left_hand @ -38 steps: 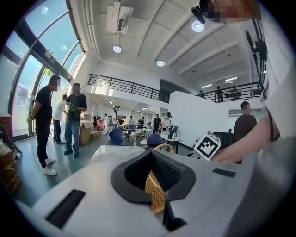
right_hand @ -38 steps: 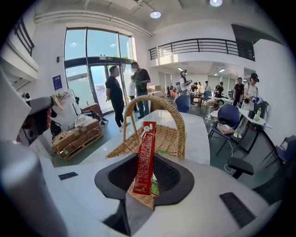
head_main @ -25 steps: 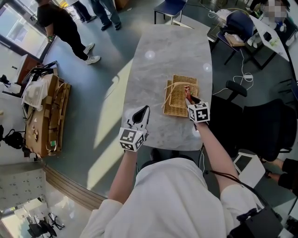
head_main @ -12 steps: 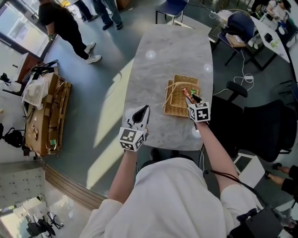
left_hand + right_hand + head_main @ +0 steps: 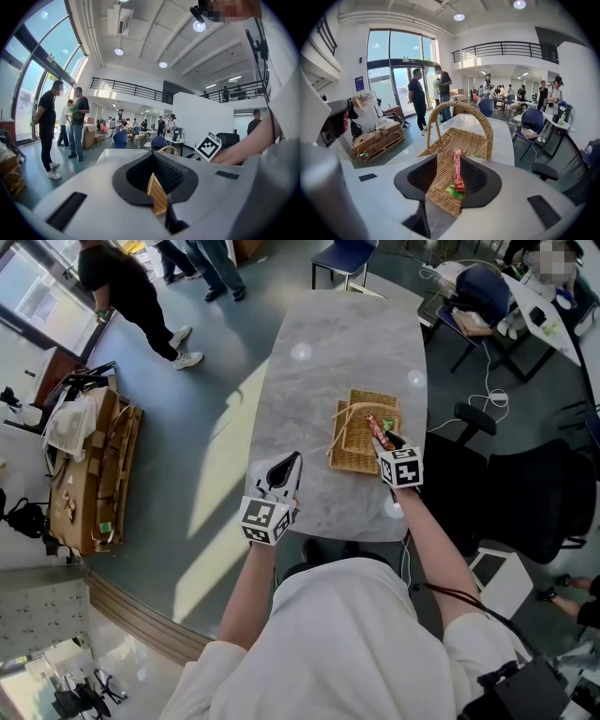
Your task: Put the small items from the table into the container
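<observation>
Poised over grey marble-look oval table (image 5: 347, 343) with right gripper (image 5: 385, 438) at woven wicker handled basket (image 5: 352, 460), slim red packet (image 5: 375, 427) inside, and left gripper (image 5: 295, 459) near the table's front edge.

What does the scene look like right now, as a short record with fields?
Surface: grey marble table
Container: wicker basket, handle upright
In basket: red stick packet, partly over a green packet
Right gripper: open, over the basket's near edge, clear of both packets
Left gripper: jaws together, above bare table, apart from the basket

Packet (image 5: 377, 433) in basket (image 5: 352, 461) on table (image 5: 319, 362)
</observation>
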Available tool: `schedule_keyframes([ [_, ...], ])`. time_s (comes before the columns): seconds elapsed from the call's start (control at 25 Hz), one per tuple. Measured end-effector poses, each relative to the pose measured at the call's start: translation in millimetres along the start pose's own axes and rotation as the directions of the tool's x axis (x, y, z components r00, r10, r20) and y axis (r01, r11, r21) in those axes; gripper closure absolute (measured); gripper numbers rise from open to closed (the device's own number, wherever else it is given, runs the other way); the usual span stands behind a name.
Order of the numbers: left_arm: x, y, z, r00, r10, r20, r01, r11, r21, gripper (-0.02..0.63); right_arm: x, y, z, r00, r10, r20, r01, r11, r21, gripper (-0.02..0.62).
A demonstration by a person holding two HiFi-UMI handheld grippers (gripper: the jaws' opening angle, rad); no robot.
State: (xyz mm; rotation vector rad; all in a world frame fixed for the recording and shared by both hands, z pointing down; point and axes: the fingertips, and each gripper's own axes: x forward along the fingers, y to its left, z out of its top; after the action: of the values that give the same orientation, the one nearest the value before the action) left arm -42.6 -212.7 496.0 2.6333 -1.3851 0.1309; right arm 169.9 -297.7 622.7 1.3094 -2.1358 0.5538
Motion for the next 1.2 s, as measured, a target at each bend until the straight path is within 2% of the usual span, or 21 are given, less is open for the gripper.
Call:
schedule_keyframes([
  [0.28,-9.2,-9.7,0.7,1.0,-0.01,-0.001,0.01,1.0,0.022,0.598,-9.8,7.3,0.4,1.0,0.01,0.017,-0.01,1.0,-0.009,0.448],
  [0.4,-16.3,-13.8,4.8,0.999,-0.008,0.033,0.008,1.0,0.016,0.6,-13.2,10.5,-1.4,1.0,0.017,0.02,-0.017,1.0,-0.016,0.448],
  [0.84,-30.2,-39.8,-3.2,0.996,0.076,0.044,-0.076,0.997,0.002,0.598,-28.3,13.4,-10.2,0.996,0.086,0.03,-0.084,0.994,-0.067,0.448],
  [1.0,-45.3,-37.2,-8.2,0.993,0.109,0.05,-0.108,0.994,-0.012,0.598,-31.5,34.3,-8.2,0.991,0.126,0.033,-0.122,0.986,-0.11,0.448],
  [1.2,-67.0,-16.8,-16.3,0.989,0.141,0.048,-0.139,0.989,-0.042,0.598,-30.6,66.0,-6.7,0.987,0.157,0.031,-0.152,0.981,-0.118,0.448],
])
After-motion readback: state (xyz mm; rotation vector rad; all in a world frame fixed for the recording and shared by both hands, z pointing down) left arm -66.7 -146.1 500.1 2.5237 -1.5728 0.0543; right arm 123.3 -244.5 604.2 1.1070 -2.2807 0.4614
